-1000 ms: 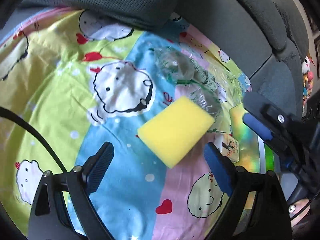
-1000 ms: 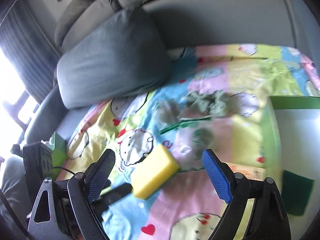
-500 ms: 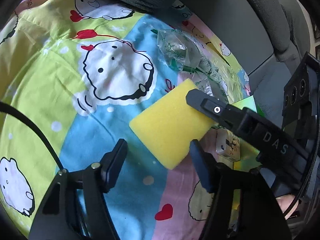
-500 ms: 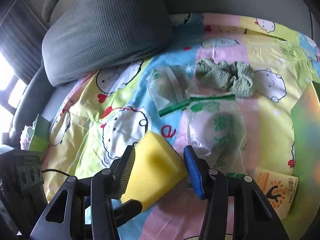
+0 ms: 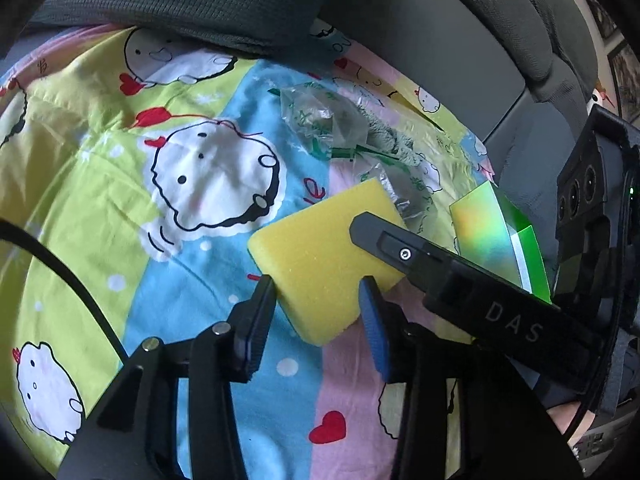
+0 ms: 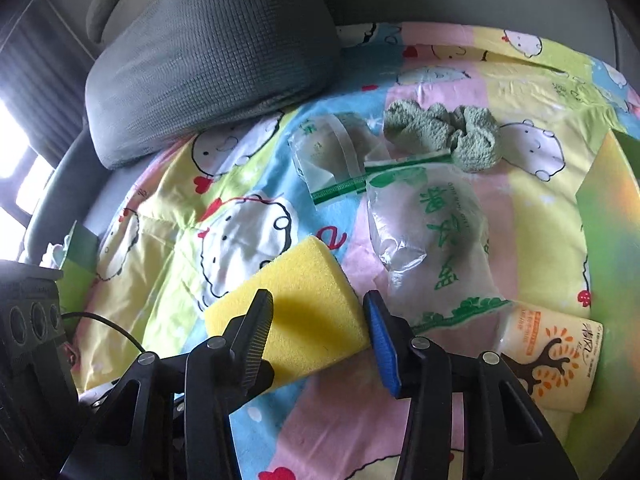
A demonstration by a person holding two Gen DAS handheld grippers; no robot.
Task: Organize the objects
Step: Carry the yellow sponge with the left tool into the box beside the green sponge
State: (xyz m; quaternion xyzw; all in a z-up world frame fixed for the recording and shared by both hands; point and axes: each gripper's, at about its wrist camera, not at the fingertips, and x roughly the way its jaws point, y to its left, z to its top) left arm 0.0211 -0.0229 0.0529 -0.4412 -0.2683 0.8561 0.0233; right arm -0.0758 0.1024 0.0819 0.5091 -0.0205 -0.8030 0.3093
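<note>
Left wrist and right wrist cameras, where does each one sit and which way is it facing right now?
Left wrist: rides the left gripper, facing the yellow sponge on the cartoon blanket; its fingers and the right gripper show.
Right wrist: rides the right gripper, facing the sponge, printed bags, green cloth and grey cushion; its fingers show.
Shared: sponge, blanket, bags.

Left wrist cam: low, close over the cartoon blanket [image 5: 120, 184], facing the sofa back. Right wrist cam: equally close, angled from the opposite side toward the grey cushion [image 6: 208, 60]. Shared: yellow sponge [image 5: 320, 264] [image 6: 296, 320], plastic bags [image 5: 320, 120] [image 6: 432, 240].
</note>
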